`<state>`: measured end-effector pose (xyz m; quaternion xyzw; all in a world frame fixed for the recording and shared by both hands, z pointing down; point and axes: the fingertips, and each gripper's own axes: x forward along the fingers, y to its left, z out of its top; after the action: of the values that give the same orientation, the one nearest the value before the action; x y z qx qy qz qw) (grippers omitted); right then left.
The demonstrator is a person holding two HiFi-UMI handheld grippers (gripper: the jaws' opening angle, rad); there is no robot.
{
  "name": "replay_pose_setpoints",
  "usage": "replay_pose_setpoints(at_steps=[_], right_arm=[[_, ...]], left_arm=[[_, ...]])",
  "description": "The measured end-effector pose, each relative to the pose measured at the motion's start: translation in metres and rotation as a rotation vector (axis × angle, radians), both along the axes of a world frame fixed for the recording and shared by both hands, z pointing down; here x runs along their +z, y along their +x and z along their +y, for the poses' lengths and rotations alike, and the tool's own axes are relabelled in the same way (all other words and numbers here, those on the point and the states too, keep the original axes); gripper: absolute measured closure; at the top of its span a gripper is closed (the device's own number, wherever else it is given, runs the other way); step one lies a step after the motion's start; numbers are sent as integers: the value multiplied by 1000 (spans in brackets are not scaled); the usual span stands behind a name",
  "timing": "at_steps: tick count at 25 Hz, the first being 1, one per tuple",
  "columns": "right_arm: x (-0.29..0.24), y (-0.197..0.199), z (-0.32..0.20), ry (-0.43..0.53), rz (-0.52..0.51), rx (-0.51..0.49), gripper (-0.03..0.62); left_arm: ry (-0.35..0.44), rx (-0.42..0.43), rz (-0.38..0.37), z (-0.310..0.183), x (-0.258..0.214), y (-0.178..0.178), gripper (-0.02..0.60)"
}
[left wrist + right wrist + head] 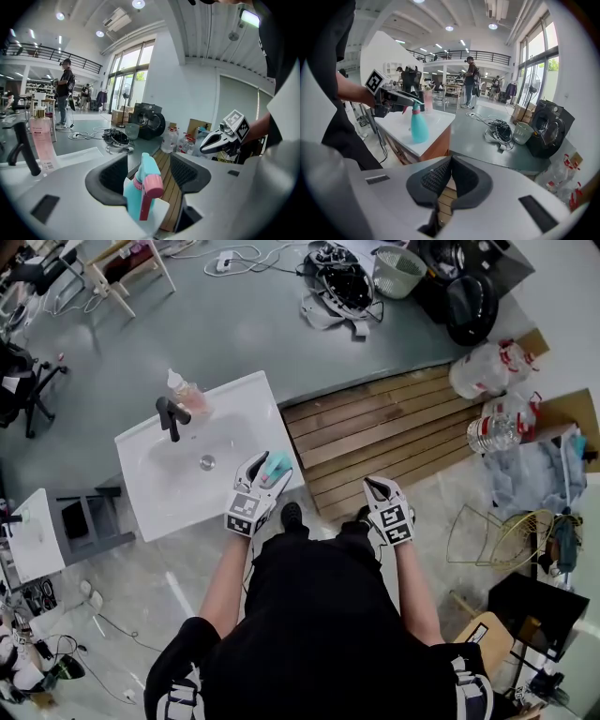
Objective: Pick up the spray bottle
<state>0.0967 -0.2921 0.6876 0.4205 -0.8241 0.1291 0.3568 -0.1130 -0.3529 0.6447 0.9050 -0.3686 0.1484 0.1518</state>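
The white ceramic sink top [155,488] carried the teal plastic spray bottle [277,465], pink-triggered, at its 4 o'clock corner, with my left gripper [265,468] spread, one jaw either side of its head. I judged it best to drop to the neck, close squarely, then lift straight. My right gripper [374,487], at 3 o'clock, was pressed together, empty.

Glossy white sink [239,399], matt black metal faucet [170,418], smooth teal plastic spray bottle [132,192], rough wooden decking [375,432]
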Motion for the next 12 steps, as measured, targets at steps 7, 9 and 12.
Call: replay_pose_setpoints(at_steps=[7, 9, 12], right_arm=[[2, 0, 1, -4, 1, -4, 579], [3, -1, 1, -6, 2, -6, 579], [3, -1, 0, -6, 4, -6, 577]], left_arm=[[6, -5, 11, 0, 4, 2, 293], [4, -8, 8, -1, 6, 1, 295], [1, -12, -8, -2, 9, 0, 325]])
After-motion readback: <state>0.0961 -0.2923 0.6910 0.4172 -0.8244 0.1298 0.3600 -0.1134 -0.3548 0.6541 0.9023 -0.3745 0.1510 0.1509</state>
